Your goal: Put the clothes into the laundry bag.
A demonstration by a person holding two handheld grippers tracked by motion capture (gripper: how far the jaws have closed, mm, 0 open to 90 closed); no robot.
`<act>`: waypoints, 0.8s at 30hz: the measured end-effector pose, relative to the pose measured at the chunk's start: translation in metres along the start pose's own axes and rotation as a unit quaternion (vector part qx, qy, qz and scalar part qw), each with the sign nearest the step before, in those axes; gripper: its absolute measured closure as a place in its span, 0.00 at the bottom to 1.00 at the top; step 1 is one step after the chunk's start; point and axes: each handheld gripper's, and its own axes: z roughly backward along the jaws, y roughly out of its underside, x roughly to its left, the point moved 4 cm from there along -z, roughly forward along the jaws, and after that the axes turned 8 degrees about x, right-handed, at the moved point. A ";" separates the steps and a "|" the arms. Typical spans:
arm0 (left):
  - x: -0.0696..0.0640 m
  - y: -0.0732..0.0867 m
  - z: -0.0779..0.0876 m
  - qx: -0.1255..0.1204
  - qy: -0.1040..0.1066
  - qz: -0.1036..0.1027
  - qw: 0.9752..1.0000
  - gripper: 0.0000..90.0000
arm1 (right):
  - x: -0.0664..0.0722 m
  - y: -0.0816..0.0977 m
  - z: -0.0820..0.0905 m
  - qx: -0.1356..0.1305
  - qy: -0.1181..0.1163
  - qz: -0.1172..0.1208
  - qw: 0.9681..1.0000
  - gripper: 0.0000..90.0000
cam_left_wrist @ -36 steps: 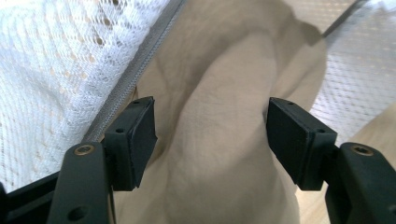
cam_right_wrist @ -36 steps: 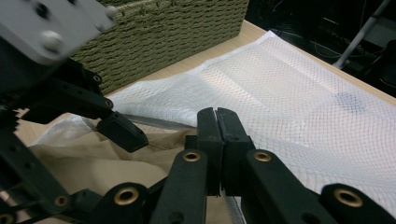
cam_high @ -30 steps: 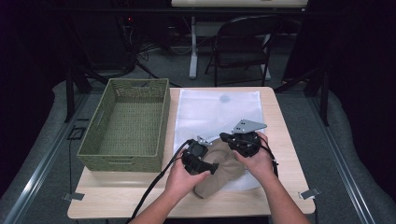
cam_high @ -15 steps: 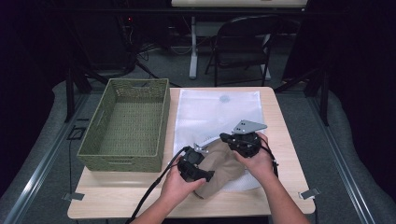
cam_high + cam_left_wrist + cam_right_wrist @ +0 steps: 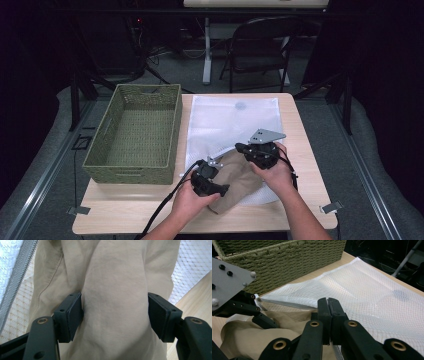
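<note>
Pale wooden table [image 5: 300,150] in a dark room, black folding chair [image 5: 260,50] standing behind its far edge. White mesh laundry bag [image 5: 225,125] spread flat across the table's middle, long axis from near edge to far edge, grey zipper [image 5: 17,280] along its near end. Beige folded cloth garment [image 5: 240,177] lying at the near end of that bag, partly over the mesh, long axis slanted from near-left to far-right, far end toward the zipper opening.

Left gripper [image 5: 115,315] on the garment's near-left part, jaws wide, a thick fold of beige cloth bunched between both pads [image 5: 75,312] and touching them: clamped on the garment. Right gripper [image 5: 328,315] at the garment's far-right end, jaws fully together on the bag's edge just beside the zipper, mesh pinched between the pads.

Green woven rectangular basket [image 5: 135,132] to the left of the bag, just beside it, long axis parallel to the bag's, empty interior showing. Black cable [image 5: 167,205] trailing from the left gripper off the near edge. Each hand [image 5: 187,202] wrapped round its gripper body.
</note>
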 end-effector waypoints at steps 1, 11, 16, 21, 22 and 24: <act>0.000 0.000 0.000 0.001 -0.001 -0.001 1.000 0.36 | 0.000 0.000 0.000 -0.001 0.000 0.000 1.000 0.99; 0.002 0.001 -0.002 -0.011 0.007 0.008 1.000 0.36 | 0.002 0.000 0.000 0.000 -0.001 0.001 1.000 0.99; 0.004 0.004 -0.003 -0.019 0.013 0.019 1.000 0.42 | 0.002 0.000 0.000 -0.001 -0.001 0.001 1.000 0.99; 0.004 0.004 -0.001 -0.016 0.012 0.022 1.000 0.49 | 0.002 0.000 0.000 -0.001 -0.001 0.001 1.000 0.99; 0.004 0.004 -0.001 -0.016 0.012 0.022 1.000 0.51 | 0.002 0.000 0.000 -0.001 -0.001 0.001 1.000 0.99; 0.005 0.003 -0.001 -0.014 0.012 0.022 1.000 0.52 | 0.003 0.000 0.000 -0.001 -0.001 0.002 1.000 0.99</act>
